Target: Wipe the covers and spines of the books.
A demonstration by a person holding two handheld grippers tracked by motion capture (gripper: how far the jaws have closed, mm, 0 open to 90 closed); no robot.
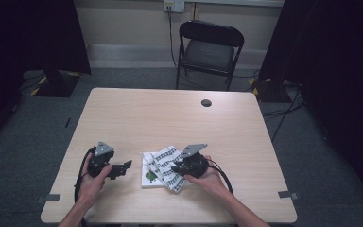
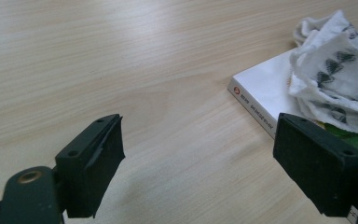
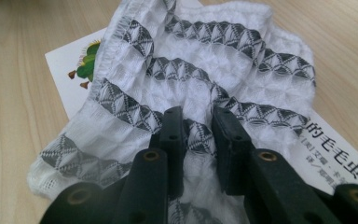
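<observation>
Pinching a fold of the white cloth (image 3: 200, 88), the right claw (image 3: 196, 122) has its jaws nearly together with the patterned fabric caught between them. The cloth, white with bands of dark triangles, lies crumpled over a white book (image 3: 70, 65) that bears a green picture on its cover and printed characters near one corner. Seen from the high view, the book (image 1: 147, 178) and the cloth (image 1: 165, 165) sit near the front edge of the worktop (image 1: 170, 118), about midway along it, and the right claw (image 1: 176, 169) rests on the cloth's right part, held by the person's right hand (image 1: 208, 178).

The left claw (image 2: 200, 154) stands wide open with nothing between its jaws, low over bare wood just left of the book (image 2: 265, 93). In the high view the left claw (image 1: 123, 168) points toward the book, apart from it, in the person's left hand (image 1: 93, 182).
</observation>
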